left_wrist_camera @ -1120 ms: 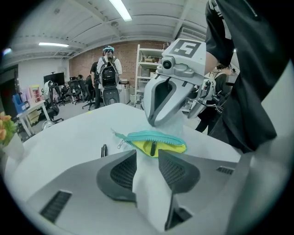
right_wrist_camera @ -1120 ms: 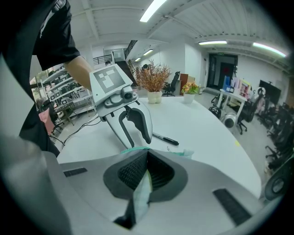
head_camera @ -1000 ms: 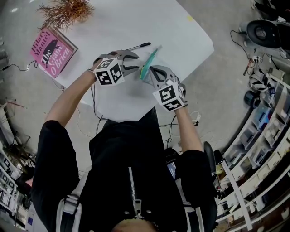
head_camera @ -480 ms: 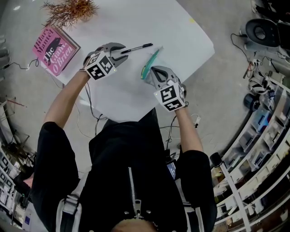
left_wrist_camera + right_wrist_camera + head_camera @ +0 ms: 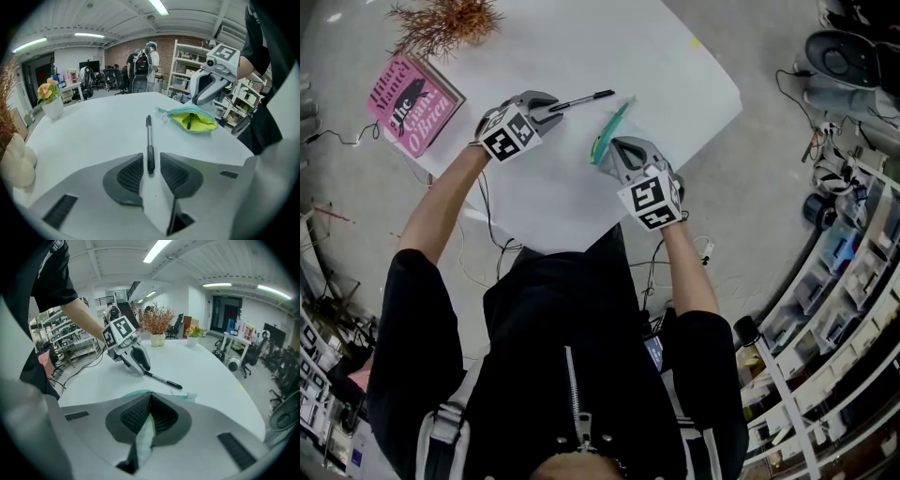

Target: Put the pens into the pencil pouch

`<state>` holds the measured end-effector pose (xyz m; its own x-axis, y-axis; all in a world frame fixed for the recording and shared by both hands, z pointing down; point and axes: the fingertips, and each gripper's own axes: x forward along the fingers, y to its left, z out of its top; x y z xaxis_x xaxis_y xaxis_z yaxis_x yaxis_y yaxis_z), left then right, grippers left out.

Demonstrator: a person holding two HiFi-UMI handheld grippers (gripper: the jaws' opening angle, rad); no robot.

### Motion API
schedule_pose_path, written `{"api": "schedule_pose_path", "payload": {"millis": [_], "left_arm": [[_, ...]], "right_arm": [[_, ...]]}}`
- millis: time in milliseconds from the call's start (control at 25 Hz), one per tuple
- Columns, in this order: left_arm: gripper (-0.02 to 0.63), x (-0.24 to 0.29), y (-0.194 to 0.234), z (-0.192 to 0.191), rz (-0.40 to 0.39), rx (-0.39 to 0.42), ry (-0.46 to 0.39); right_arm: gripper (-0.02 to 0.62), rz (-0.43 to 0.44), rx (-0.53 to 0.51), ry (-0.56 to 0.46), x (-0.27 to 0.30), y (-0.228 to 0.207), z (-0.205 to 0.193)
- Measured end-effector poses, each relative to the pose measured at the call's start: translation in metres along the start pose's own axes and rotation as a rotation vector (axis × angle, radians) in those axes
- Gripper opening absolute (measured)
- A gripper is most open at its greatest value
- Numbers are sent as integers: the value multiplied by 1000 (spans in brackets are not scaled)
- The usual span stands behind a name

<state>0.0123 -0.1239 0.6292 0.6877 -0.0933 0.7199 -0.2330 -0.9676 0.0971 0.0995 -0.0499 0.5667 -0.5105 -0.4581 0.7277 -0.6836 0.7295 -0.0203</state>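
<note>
A black pen (image 5: 581, 98) lies on the white table (image 5: 572, 197). My left gripper (image 5: 553, 105) is down at its near end. In the left gripper view the pen (image 5: 149, 140) runs between the jaws of the left gripper (image 5: 151, 161), which are closing; a gap shows on each side and the pads do not press it. The teal pouch (image 5: 607, 131) with yellow lining stands open to the right (image 5: 192, 119), a dark pen inside. My right gripper (image 5: 614, 145) is shut on its edge, with fabric (image 5: 145, 437) pinched between the jaws.
A pink book (image 5: 411, 103) and a dried plant (image 5: 441, 23) sit at the table's far left. A potted flower (image 5: 52, 105) stands farther back. Shelves with clutter line the right side, and people (image 5: 143, 65) stand in the background.
My left gripper has moved left, away from the pouch, and come down over the pen's near end. The right gripper and the pouch have stayed put.
</note>
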Motion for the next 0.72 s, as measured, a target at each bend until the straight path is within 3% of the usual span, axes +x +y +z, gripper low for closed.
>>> {"api": "schedule_pose_path", "payload": {"millis": [200, 720], "left_arm": [[67, 3, 2, -4, 25, 3, 2], [58, -11, 8, 0, 61, -16, -41]], "right_arm": [[8, -1, 7, -7, 0, -1, -1], [8, 7, 23, -9, 0, -2, -4]]}}
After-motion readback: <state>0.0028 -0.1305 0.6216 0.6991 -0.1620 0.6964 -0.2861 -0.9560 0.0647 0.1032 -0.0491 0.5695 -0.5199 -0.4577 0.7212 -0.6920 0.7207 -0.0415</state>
